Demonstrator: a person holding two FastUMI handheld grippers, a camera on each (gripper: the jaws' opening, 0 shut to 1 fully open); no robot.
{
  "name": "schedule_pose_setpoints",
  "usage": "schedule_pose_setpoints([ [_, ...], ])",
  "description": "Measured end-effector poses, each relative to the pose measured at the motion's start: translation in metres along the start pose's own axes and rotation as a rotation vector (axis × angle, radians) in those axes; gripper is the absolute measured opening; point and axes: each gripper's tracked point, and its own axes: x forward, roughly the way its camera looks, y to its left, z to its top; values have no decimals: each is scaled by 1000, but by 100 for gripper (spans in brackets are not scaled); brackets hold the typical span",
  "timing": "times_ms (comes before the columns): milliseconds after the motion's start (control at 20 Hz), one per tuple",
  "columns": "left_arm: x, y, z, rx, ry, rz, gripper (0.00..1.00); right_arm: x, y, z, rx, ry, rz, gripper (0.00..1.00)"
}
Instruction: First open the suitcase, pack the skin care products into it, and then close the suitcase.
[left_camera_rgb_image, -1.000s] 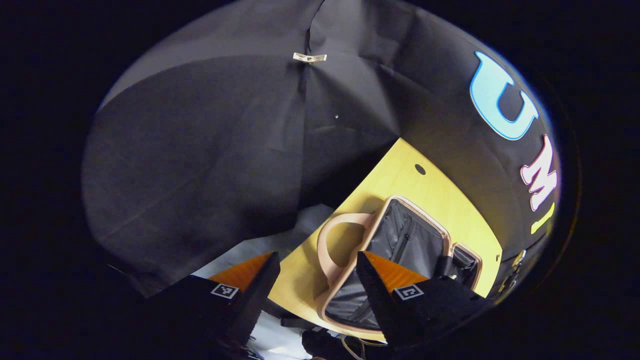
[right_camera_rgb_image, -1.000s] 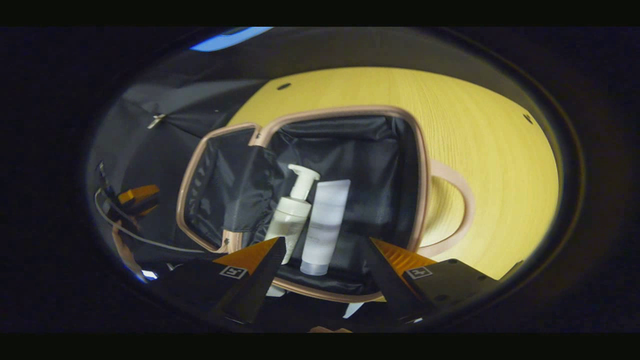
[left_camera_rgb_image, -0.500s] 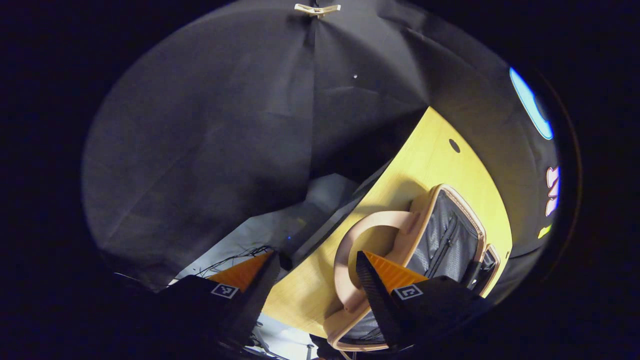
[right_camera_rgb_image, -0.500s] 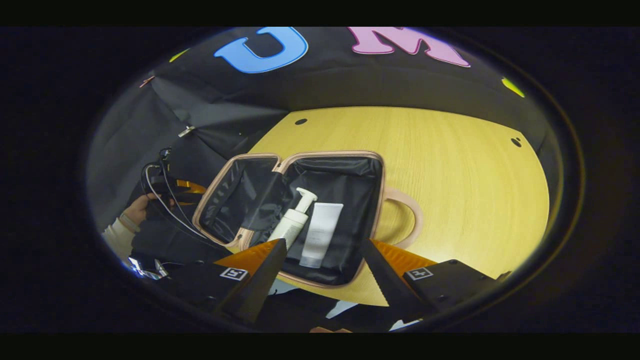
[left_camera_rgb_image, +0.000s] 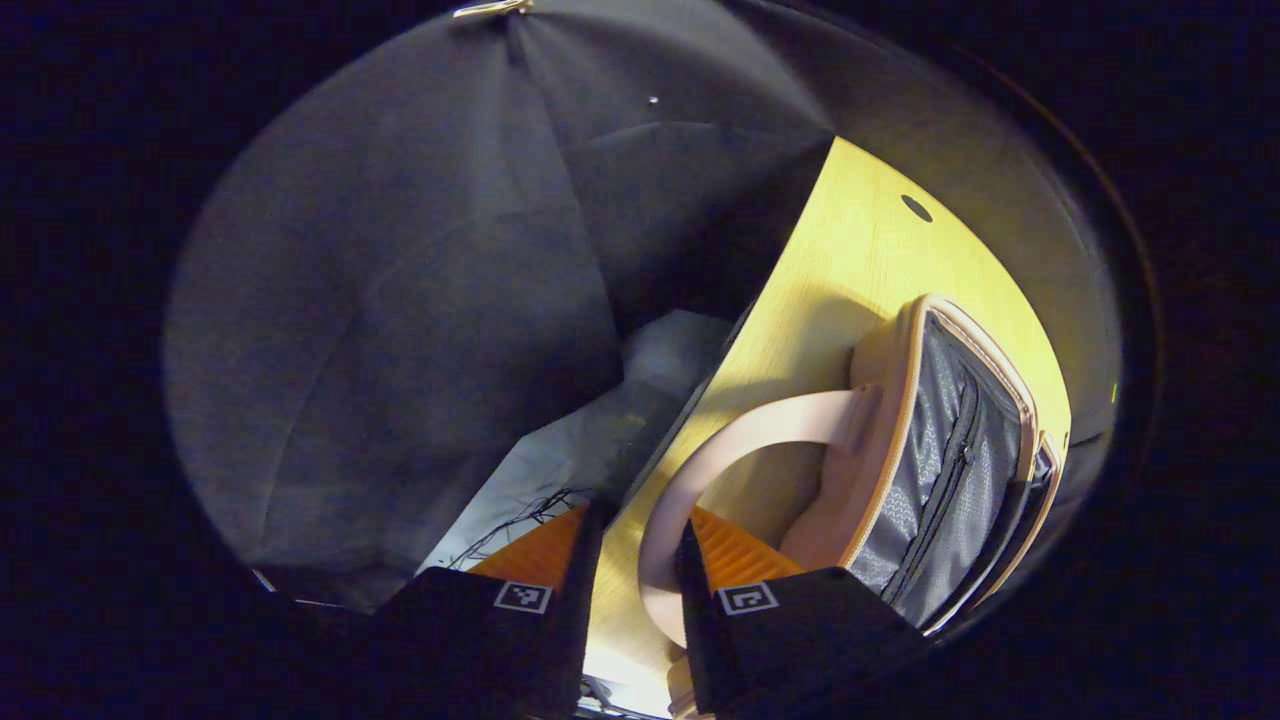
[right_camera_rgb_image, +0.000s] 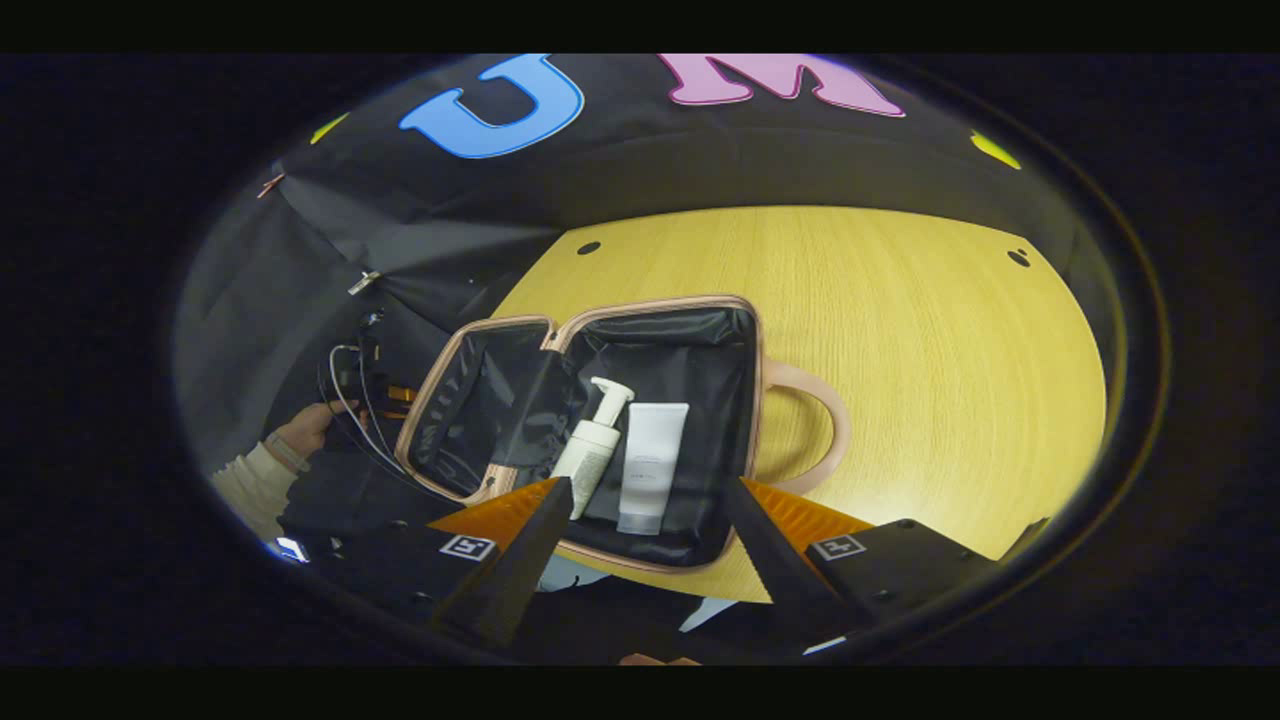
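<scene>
The pink suitcase (right_camera_rgb_image: 752, 400) lies open on the yellow table (right_camera_rgb_image: 900, 350). Side by side in its black-lined base lie a white pump bottle (right_camera_rgb_image: 590, 450) and a white tube (right_camera_rgb_image: 652, 460). My right gripper (right_camera_rgb_image: 645, 520) hovers open in front of the case, holding nothing. The lid half (left_camera_rgb_image: 940, 470) with its zip pocket stands tilted up. My left gripper (left_camera_rgb_image: 638, 525) has narrowed around the lid's pink handle (left_camera_rgb_image: 720, 450). The handle touches one finger, and a strip of table shows beside the other. The hand (right_camera_rgb_image: 310, 430) holding the left gripper is behind the lid.
Black cloth walls close in the table at the back and left. The table's left edge (left_camera_rgb_image: 700, 390) drops to a pale floor with cables (left_camera_rgb_image: 530, 505). Small dark holes (right_camera_rgb_image: 588, 247) mark the tabletop. Bare table lies to the right of the case.
My left gripper has come down onto the lid's handle and its fingers have closed in from wide to narrow. My right gripper has pulled up and back from the case.
</scene>
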Motion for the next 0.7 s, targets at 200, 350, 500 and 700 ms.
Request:
schedule_pose_setpoints([
  [200, -21, -10, 11, 24, -34, -32, 15, -4, -10, 1, 15, -6, -6, 98],
  [350, -42, -18, 17, 23, -81, -76, 12, -7, -14, 5, 11, -25, -4, 98],
  [500, -78, -29, 32, 58, -151, -119, 11, -13, -15, 11, 24, -47, 6, 98],
  [700, -138, -59, 45, 135, -258, -172, 10, -22, -17, 20, 9, -83, 13, 98],
])
